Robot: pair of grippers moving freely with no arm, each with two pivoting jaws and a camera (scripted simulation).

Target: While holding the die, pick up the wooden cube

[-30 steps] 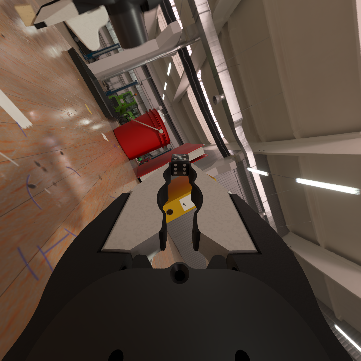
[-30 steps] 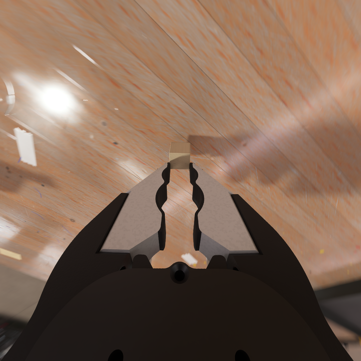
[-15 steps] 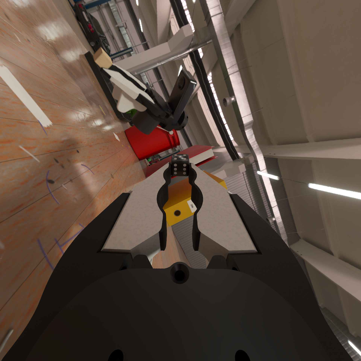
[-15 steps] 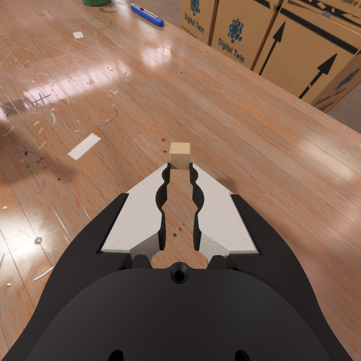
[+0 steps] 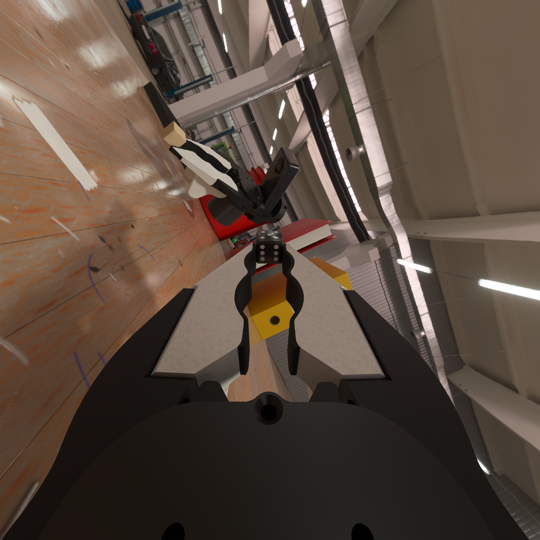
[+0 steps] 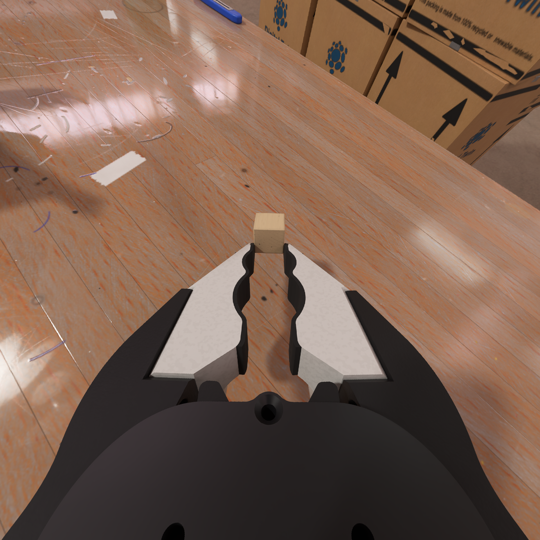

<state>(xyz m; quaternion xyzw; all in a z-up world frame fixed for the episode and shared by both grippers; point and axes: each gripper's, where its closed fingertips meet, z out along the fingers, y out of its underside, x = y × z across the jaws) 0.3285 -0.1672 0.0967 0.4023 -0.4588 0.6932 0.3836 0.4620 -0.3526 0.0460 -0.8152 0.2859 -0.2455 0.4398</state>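
My left gripper [image 5: 268, 252] is shut on a black die [image 5: 269, 246] with white pips, held at its fingertips above the wooden table [image 5: 58, 233]. My right gripper [image 6: 268, 248] is shut on the pale wooden cube [image 6: 268, 232], held at its fingertips above the table [image 6: 175, 233]. In the left wrist view the right gripper [image 5: 178, 145] shows farther off, with the cube [image 5: 173, 136] at its tip, lifted off the table.
Cardboard boxes [image 6: 423, 64] stand beyond the table's far edge, and a blue tool [image 6: 222, 10] lies near it. A strip of white tape [image 6: 118, 168] lies on the table. A red bucket [image 5: 233, 222], a red book [image 5: 309, 230] and a yellow block [image 5: 271, 315] lie ahead of the left gripper.
The right gripper has lifted the wooden cube off the table and tilted up, so the boxes came into view. The left gripper still holds the die and has shifted a little.
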